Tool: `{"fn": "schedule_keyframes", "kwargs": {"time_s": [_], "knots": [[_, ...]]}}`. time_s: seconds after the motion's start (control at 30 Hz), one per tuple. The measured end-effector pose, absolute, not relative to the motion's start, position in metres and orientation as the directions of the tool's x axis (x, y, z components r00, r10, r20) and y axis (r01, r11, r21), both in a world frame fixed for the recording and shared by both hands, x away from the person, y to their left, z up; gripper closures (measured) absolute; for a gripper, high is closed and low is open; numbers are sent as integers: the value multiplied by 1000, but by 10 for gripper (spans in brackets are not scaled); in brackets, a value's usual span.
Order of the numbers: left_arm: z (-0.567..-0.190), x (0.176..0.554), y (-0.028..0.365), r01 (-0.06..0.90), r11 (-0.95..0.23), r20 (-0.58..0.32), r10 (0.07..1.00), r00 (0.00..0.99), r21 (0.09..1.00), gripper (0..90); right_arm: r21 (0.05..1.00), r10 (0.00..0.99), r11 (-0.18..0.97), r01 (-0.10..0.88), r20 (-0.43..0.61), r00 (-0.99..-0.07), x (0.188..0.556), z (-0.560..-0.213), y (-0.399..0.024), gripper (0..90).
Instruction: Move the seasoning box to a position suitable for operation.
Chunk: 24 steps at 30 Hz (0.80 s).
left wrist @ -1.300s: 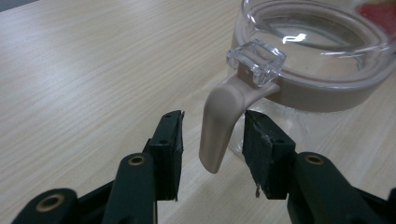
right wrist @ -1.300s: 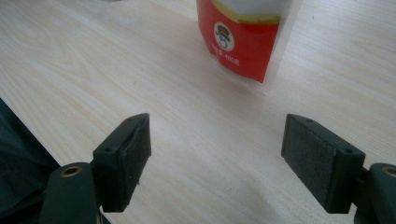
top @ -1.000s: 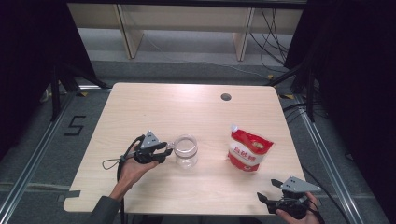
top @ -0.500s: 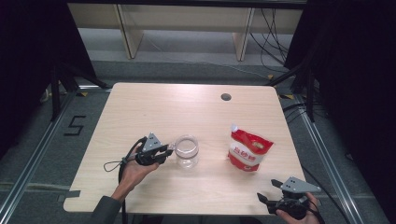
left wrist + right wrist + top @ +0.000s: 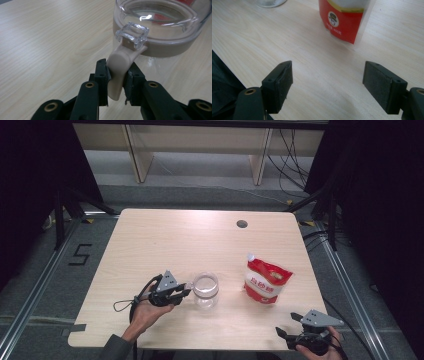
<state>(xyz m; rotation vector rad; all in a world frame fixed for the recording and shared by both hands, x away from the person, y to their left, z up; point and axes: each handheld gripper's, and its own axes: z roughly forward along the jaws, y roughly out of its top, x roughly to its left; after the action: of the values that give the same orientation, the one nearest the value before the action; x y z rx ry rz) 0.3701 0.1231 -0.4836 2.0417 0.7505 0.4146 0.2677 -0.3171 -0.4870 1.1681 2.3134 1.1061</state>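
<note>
Toward the near left of the table point(image 5: 150, 235), the left gripper point(image 5: 184, 292) lay level in the person's left hand point(image 5: 145, 312), its cable looping back toward the near edge. Its jaws had just been closing, and in the left gripper view they stood clamped on the beige tab point(image 5: 120, 67) that hung from the jar's rim — pads pressed against both flanks of it, with a clear plastic loop point(image 5: 132, 35) joining the tab to the jar. The glass jar point(image 5: 205, 289) stood upright just right of that gripper, about midway along the near half of the surface, its mouth uncovered and facing up. Farther right, well apart from the jar, a red-and-white pouch point(image 5: 267, 281) stood leaning, its spout corner pointing toward the far edge; the right gripper view showed its red printed label point(image 5: 343, 20) from close by. At the near right corner the right gripper point(image 5: 289, 330) sat low at the table's edge in the person's right hand point(image 5: 320, 347), its jaws spread wide with bare wood between the pads — gripping nothing.
</note>
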Motion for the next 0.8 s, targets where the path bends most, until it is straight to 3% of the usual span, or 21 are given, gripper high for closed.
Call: {"fn": "schedule_keyframes", "kwargs": {"time_s": [0.8], "knots": [[-484,359,108,333,-430,-10,600,800,840,742,755,787,368,544,59,-614,268,-488,-317,245]]}}
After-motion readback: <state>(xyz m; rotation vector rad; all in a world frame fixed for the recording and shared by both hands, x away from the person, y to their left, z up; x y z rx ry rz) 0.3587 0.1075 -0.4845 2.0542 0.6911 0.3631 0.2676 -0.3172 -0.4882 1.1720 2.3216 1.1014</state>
